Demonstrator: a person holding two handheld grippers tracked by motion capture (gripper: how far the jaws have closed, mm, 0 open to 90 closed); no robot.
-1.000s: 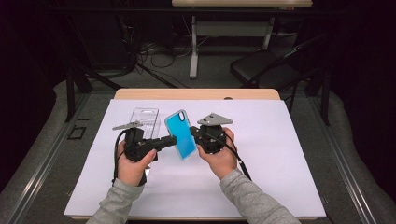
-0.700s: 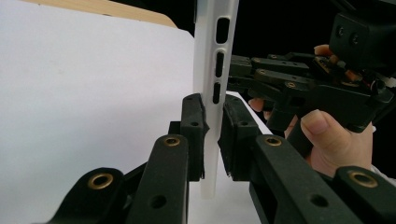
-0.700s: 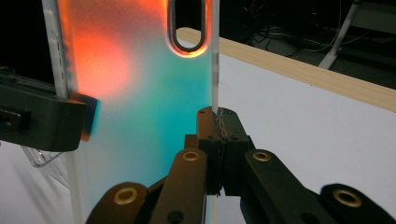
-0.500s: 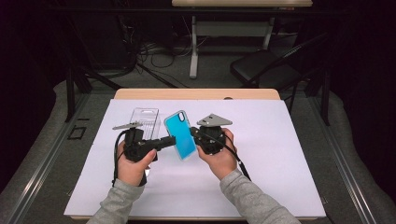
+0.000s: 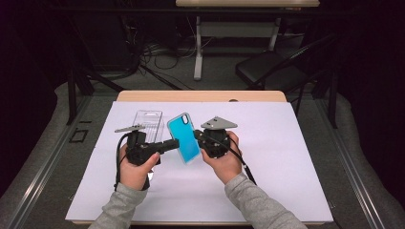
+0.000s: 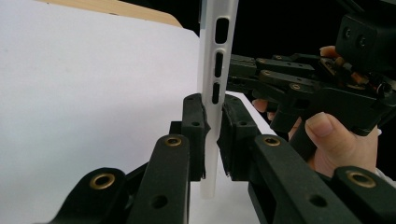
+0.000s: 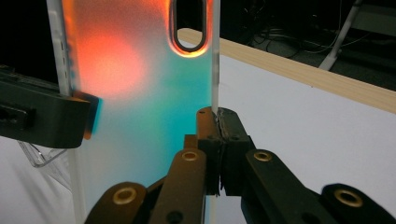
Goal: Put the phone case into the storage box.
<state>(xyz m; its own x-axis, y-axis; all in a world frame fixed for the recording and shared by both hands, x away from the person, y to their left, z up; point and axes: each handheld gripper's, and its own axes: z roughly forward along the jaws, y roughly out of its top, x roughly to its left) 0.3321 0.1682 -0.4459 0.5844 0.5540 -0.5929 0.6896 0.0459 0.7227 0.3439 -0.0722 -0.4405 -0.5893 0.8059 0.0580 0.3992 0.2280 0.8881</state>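
While both grippers pinch the phone case above the white sheet in the high view, left gripper clamps its 9 o'clock edge, right gripper its 3 o'clock edge; clear packaging lies at 11. Left gripper view: pads pinch the case's side wall; keep pressure even. Right gripper view: pads squeezed on the thin rim; avoid twisting.

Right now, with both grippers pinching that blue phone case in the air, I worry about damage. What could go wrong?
1. Both grippers, left gripper and right gripper, clamp only thin side edges of the phone case; pulling apart or twisting might bend or crack it.
2. If one grip slips, the case could swing or drop onto the table.
3. The clear package lies close behind and could get knocked.
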